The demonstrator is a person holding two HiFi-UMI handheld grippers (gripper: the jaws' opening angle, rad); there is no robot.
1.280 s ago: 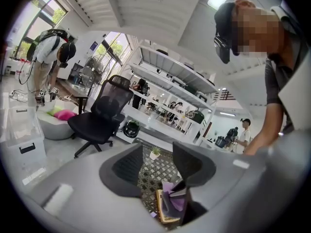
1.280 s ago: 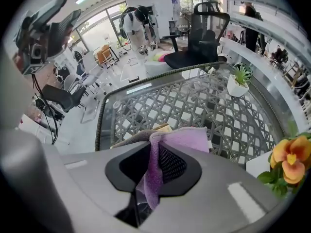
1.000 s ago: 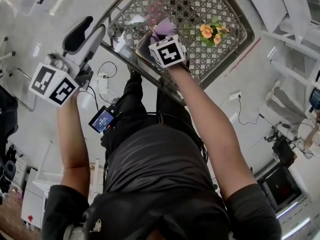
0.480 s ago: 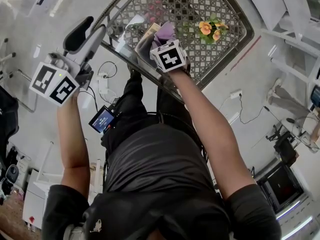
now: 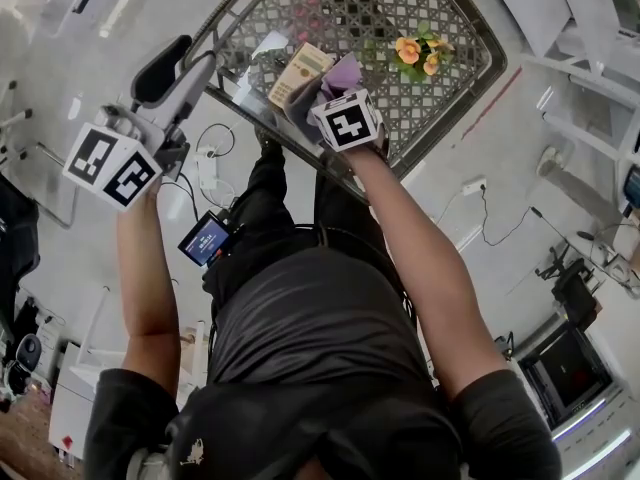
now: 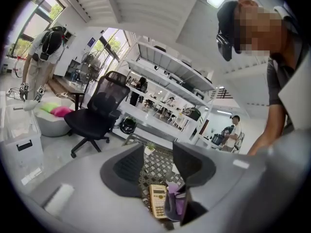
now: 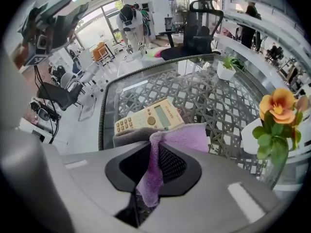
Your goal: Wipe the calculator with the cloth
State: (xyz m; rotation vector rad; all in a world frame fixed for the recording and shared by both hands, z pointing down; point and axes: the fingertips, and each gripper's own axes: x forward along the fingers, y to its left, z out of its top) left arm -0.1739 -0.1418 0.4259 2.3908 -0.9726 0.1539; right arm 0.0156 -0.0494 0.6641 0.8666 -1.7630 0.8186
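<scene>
On the glass-topped lattice table, one cream calculator is lying, its near edge meeting one purple fleece cloth that the right gripper is pinching. One orange flower posy is standing nearby, and the left gripper is gaping, empty, well apart.

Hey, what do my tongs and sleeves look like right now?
The left tongs and right tongs are pale grey with black inner pads. Each carries a white cube with black square markers. The person wears a dark short-sleeved shirt.

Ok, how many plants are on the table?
2. The orange-flowered plant at the right; the small green potted plant farther back. Others may be hidden.
</scene>
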